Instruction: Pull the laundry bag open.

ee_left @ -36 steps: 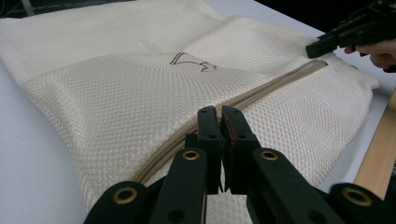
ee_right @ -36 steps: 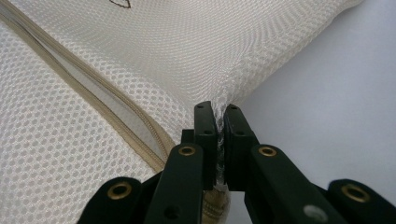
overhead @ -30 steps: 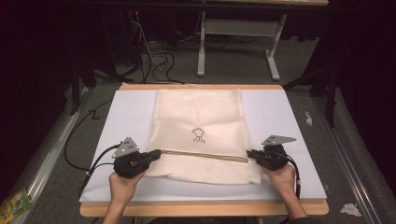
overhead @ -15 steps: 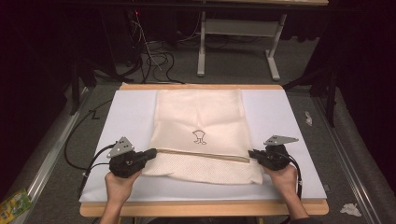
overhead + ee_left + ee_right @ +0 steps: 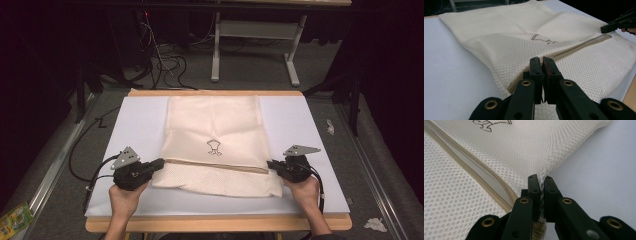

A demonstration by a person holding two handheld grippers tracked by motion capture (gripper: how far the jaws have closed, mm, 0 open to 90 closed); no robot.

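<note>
On the mesh bag [image 5: 215,130], a small dark emblem [image 5: 214,146], unreadable.

Black jaws, brass rivets — grey plates, black cables

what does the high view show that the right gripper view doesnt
Only the high view: the whole mesh bag lying flat on the white mat, both hands, the left gripper at the bag's left edge, and cables on the floor behind the table.

Only the right gripper view: mesh pinched between the right gripper's closed jaws, and the weave and zipper teeth close up.

Both: the cream bag, its zipper, the small dark logo, the white mat, and the right gripper at the bag's edge.
</note>
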